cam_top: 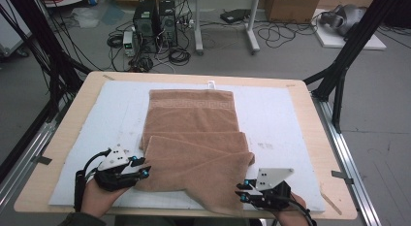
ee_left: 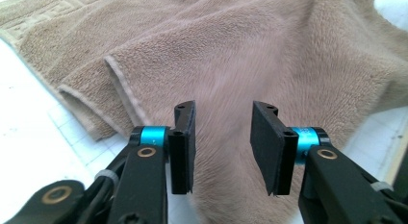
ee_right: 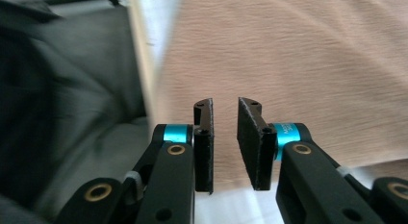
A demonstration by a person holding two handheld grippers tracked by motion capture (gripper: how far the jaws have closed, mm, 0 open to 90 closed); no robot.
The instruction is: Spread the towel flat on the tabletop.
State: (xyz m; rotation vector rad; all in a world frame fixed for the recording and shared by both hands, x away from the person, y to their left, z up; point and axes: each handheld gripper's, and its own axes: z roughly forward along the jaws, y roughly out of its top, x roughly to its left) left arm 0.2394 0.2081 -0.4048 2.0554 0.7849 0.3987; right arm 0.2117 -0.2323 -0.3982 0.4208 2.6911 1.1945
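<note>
Light wooden table (cam_top: 310,120) with white mat (cam_top: 271,114), grey floor strewn with cables behind; fluffy tan towel (cam_top: 194,138), partly folded, lies mid-mat between left gripper (cam_top: 142,168) and right gripper (cam_top: 244,192), both with jaws apart, gripping nothing.

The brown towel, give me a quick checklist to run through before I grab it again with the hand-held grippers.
1. Brown towel lies on the white mat, near end folded back over itself: ok.
2. Left hand-held gripper jaws apart, nothing clamped, towel just beyond them: ok.
3. Right hand-held gripper jaws apart with a narrow gap, nothing between them: ok.
4. Folded edges line up: not ok, the near right corner droops toward the table edge.
5. Far hem with the woven pattern lies flat: ok.
6. Right hand-held gripper's aim at the towel edge: cannot tell, its view is blurred.
</note>
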